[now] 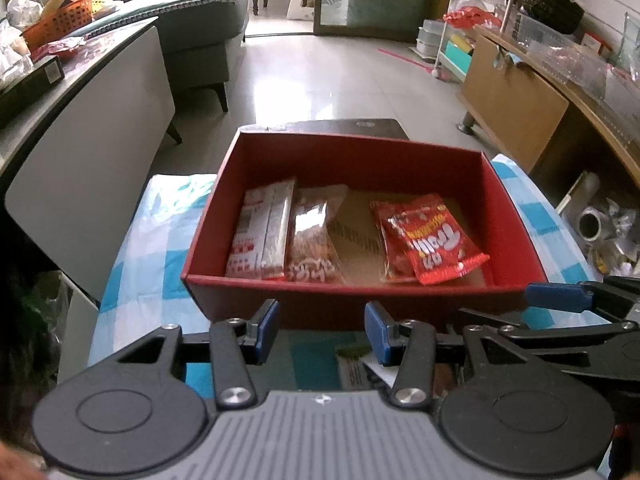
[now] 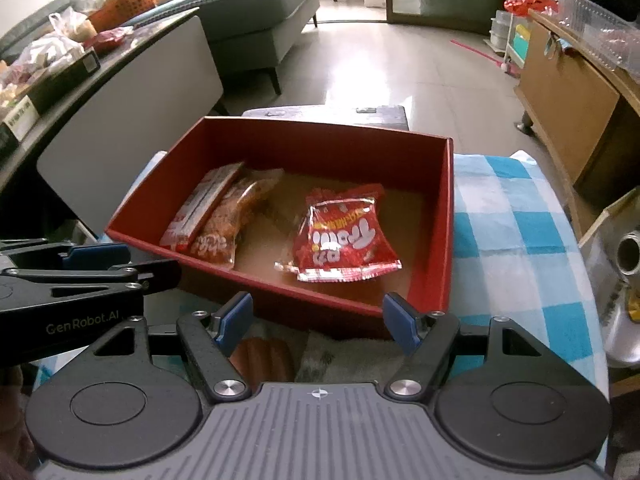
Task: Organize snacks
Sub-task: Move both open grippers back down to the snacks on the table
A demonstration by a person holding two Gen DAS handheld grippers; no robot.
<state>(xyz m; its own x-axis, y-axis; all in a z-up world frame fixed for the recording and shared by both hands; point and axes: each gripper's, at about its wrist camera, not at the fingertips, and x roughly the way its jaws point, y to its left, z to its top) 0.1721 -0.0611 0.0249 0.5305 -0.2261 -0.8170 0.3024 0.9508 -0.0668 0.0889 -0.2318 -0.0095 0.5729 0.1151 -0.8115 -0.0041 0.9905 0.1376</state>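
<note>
A red cardboard box [image 1: 360, 152] on the blue-checked tablecloth [image 2: 512, 216] holds red Trolli packets [image 2: 344, 240] at 3 o'clock. Left gripper [image 1: 322, 330] and right gripper [image 2: 318, 322] — fingers apart, holding nothing — hover at 6 o'clock.

Beyond your tabletop's far edge lies a glossy tiled floor [image 1: 320, 68]. A grey-green sofa [image 1: 200, 28] stands off its far left corner; a wooden cabinet [image 1: 516, 100] stands off its right edge.
</note>
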